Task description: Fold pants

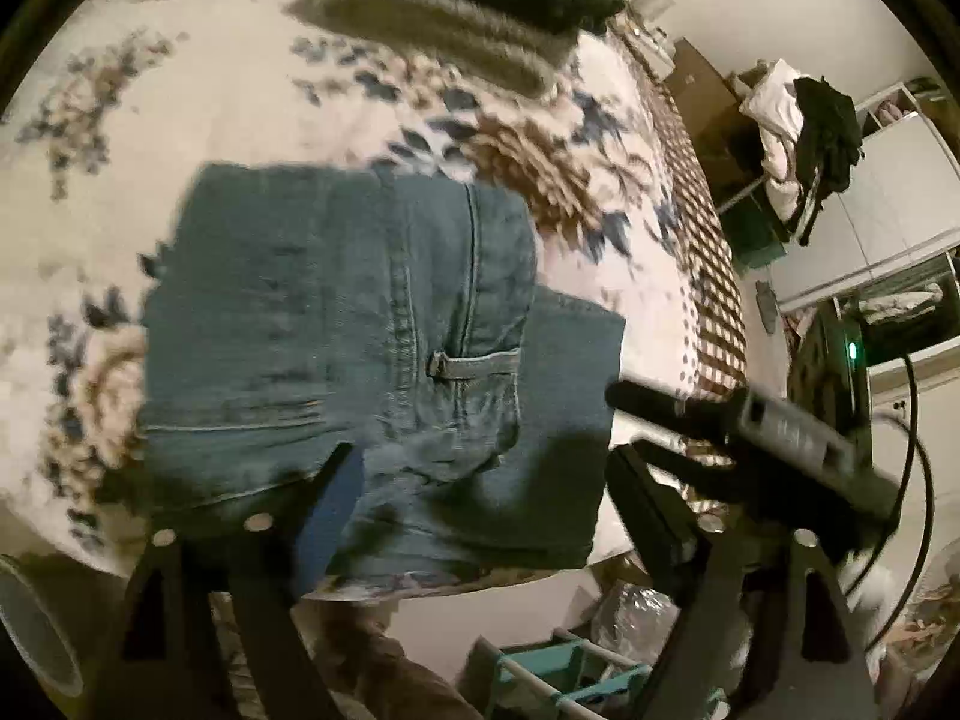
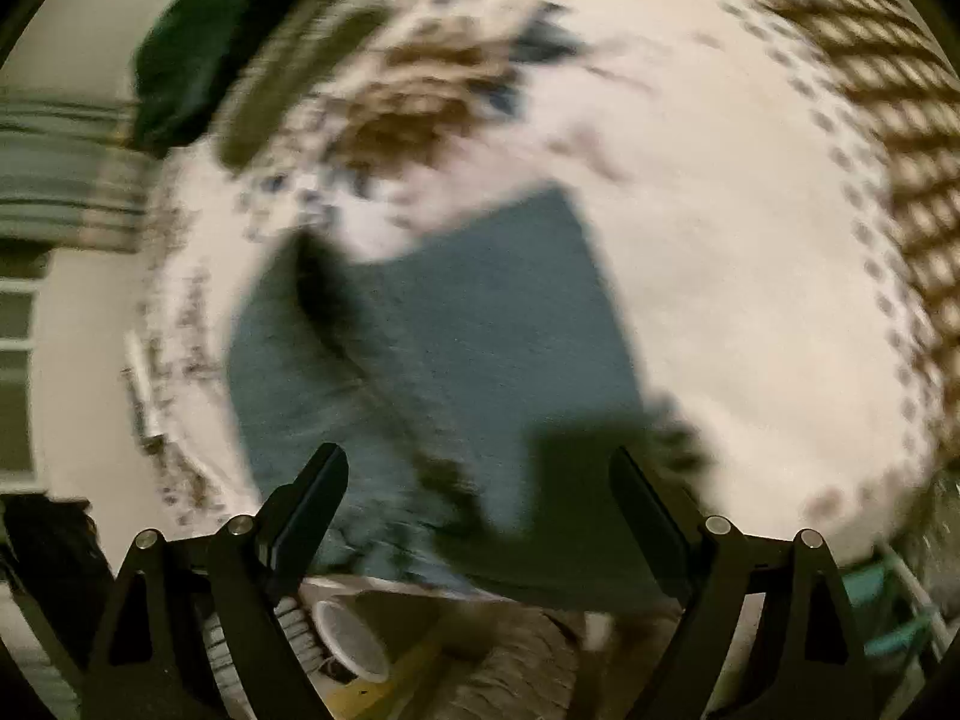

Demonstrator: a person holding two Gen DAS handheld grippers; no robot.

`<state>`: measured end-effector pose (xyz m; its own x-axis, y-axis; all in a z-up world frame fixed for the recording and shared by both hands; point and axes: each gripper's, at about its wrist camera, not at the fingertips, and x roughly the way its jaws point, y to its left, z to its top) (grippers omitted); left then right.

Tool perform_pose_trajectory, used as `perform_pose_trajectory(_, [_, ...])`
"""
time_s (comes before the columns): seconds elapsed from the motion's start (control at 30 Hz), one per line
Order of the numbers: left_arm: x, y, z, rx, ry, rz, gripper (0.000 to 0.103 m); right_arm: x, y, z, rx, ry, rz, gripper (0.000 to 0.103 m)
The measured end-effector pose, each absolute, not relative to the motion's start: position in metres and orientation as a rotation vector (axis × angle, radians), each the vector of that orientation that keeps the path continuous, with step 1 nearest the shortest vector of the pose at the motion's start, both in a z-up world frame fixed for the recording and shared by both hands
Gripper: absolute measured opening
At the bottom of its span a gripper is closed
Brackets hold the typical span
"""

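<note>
Blue jeans (image 1: 372, 324) lie folded into a compact stack on the floral bedspread (image 1: 198, 90), near the bed's front edge; a back pocket faces up. My left gripper (image 1: 480, 480) is open and empty, hovering just above the stack's near edge. The right gripper (image 1: 654, 402) shows at the right of the left wrist view, beside the jeans' right edge. In the blurred right wrist view the jeans (image 2: 456, 348) lie ahead on the bedspread (image 2: 750, 276), and my right gripper (image 2: 480, 498) is open and empty above their near edge.
Folded dark green and grey clothes (image 1: 468, 6) lie at the far side of the bed. A checkered bed edge (image 1: 702, 252) runs along the right. A chair with clothes (image 1: 804, 120) and white cabinets stand beyond. A teal rack (image 1: 558, 672) stands below the bed edge.
</note>
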<state>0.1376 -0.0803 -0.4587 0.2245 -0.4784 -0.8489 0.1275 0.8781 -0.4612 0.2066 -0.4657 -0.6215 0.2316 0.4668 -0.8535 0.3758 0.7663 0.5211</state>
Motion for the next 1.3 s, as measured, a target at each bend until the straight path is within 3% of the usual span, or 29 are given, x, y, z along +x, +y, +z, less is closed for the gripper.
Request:
perform_pose_trajectory(0.13, [0.141,-0.054,-0.458,-0.296,1.286,-0.302,0.087,0.235,-0.424,-0.622,0.662,1.361,0.203,0.092])
perform_pose_trajectory(0.4, [0.163,0.019,-0.490,-0.235,1.295,-0.004,0.087,0.286,-0.356,-0.686,0.518,1.512,0.276,0.091])
perform_pose_trajectory(0.43, [0.164,0.026,-0.491,-0.237,1.290,0.017,0.087,0.286,-0.353,-0.685,0.530,1.491,0.266,0.069])
perform_pose_trajectory(0.47, [0.164,0.031,-0.490,-0.234,1.285,0.034,0.087,0.285,-0.350,-0.683,0.535,1.474,0.272,0.040])
perform_pose_trajectory(0.5, [0.166,0.035,-0.489,-0.228,1.276,0.051,0.087,0.284,-0.348,-0.681,0.523,1.478,0.260,0.037])
perform_pose_trajectory(0.57, [0.168,0.039,-0.486,-0.233,1.265,0.056,0.087,0.275,-0.348,-0.667,0.498,1.434,0.224,0.021])
perform_pose_trajectory(0.7, [0.171,0.035,-0.478,-0.274,1.262,0.008,0.087,0.256,-0.367,-0.641,0.559,1.380,0.163,0.010])
perform_pose_trajectory(0.9, [0.179,0.006,-0.482,-0.275,1.278,-0.054,0.087,0.203,-0.434,-0.584,0.641,1.272,0.012,0.010])
perform_pose_trajectory(1.1, [0.184,-0.016,-0.502,-0.278,1.327,-0.080,0.087,0.203,-0.437,-0.603,0.702,1.357,0.188,0.016])
perform_pose_trajectory(1.23, [0.186,-0.016,-0.508,-0.249,1.339,-0.071,0.087,0.232,-0.419,-0.636,0.691,1.418,0.241,0.076])
perform_pose_trajectory(1.3, [0.187,-0.013,-0.509,-0.246,1.339,-0.068,0.087,0.244,-0.413,-0.656,0.691,1.460,0.266,0.078])
